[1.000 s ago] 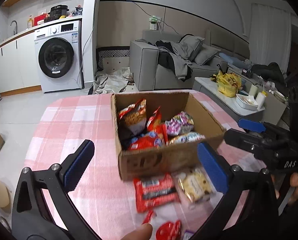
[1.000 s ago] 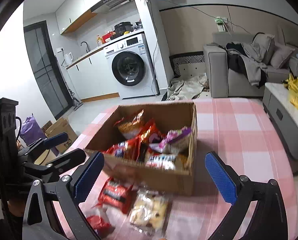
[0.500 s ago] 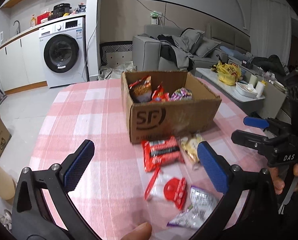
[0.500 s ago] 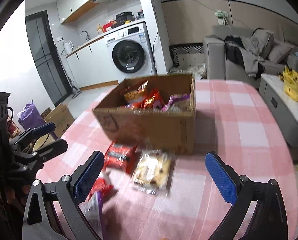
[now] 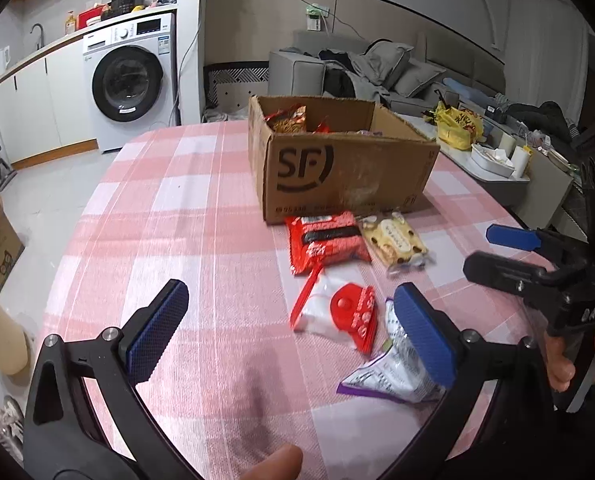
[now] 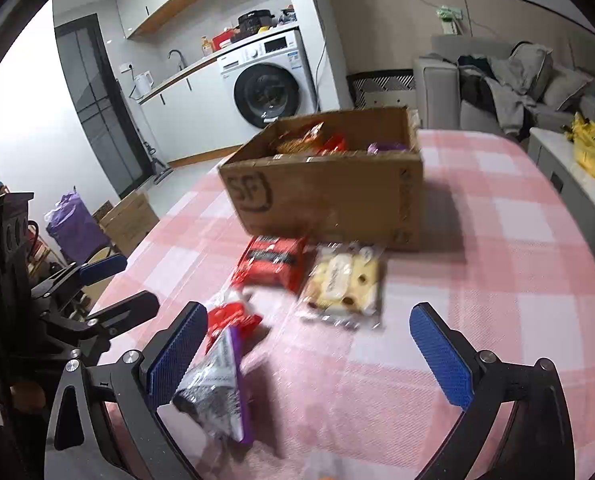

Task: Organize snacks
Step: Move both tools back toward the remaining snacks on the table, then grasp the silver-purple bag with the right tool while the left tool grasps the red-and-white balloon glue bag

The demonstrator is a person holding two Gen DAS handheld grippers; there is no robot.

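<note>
1. We hold our left gripper low over the near left of the table, jaws spread wide and holding nothing. Only bare pink-and-white checked cloth, a soft woven weave, lies between the blue ribbed pads.

2. The step in hand looks like the approach to the next loose snack; several packets already sit in the box, four lie outside it.

3. The box stands far centre, open-topped brown corrugated card with a black logo on its near wall. It is stiff and square-edged.

4. Just beside its near wall lies the red pack, a flat crinkly foil pillow with a dark band. Right of it, touching or nearly so, lies the biscuit pack, clear film over pale lumpy pieces.

5. Nearer to us is the red-and-white pouch, glossy film with a round red mark.

6. Nearest right is the purple bag, crumpled, silver-white with purple edges, partly behind the left gripper's right pad.

7. Our right gripper is also wide and empty; the purple bag lies by its left pad. We judge the next move calls for centring the jaws over that bag and pinching gently, since slick film can slip.
</note>
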